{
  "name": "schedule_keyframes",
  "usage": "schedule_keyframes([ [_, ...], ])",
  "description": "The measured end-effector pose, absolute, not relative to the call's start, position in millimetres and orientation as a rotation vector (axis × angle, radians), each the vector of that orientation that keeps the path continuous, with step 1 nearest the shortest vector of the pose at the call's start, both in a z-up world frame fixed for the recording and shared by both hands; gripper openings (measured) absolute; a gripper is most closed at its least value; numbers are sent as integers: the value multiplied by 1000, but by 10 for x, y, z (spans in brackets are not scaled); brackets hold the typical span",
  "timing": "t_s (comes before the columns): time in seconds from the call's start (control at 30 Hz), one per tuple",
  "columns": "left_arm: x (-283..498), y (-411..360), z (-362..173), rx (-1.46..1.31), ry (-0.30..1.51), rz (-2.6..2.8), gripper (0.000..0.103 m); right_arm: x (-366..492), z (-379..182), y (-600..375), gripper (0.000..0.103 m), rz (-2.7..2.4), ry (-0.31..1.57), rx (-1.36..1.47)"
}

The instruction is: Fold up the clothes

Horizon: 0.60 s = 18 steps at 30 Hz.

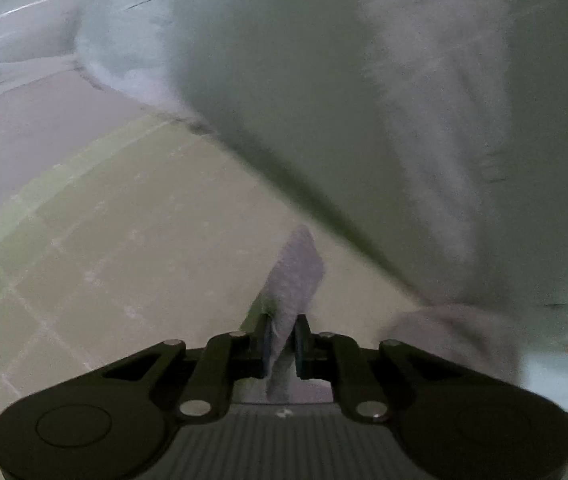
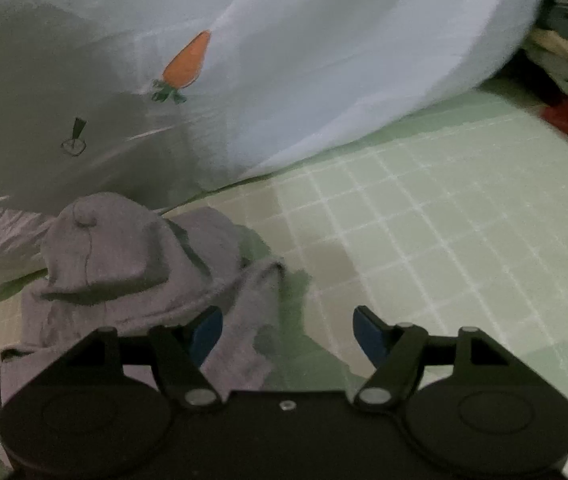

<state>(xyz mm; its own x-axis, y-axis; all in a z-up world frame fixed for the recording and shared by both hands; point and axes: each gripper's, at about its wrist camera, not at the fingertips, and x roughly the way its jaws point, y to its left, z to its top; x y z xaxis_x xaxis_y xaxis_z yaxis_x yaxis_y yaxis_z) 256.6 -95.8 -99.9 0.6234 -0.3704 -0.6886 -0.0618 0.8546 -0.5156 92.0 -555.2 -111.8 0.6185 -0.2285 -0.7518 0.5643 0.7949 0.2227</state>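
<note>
Here, left hand-held gripper (image 1: 284, 344) pinches grey cloth (image 1: 295, 272) – right (image 2: 287, 336) gapes over green grid mat (image 2: 443, 220).

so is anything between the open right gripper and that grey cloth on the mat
Nothing visible. The right gripper stands open over the green mat, and the grey cloth lies right at its left finger, with no other thing between.

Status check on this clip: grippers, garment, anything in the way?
Left gripper shut on grey cloth. Right gripper open, empty, above green mat. White carrot-print garment draped behind; nothing blocking.
</note>
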Motion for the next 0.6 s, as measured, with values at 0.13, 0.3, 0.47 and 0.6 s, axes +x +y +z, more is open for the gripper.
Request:
schedule_keyframes([
  [0.13,2322,-1174,-621,-589,835,-381,11,572,-1026,-5541,73,-491,742,492],
  [0.3,2143,-1472,-438,-645,826,-535,18,278,-1052,-5504,73,-509,740,492],
  [0.47,2079,-1855,-603,-390,929,-359,76,139,-1122,-5431,87,-516,765,485],
  [0.6,1979,-1857,-746,-324,979,-279,82,167,-1075,-5269,103,-465,747,382],
])
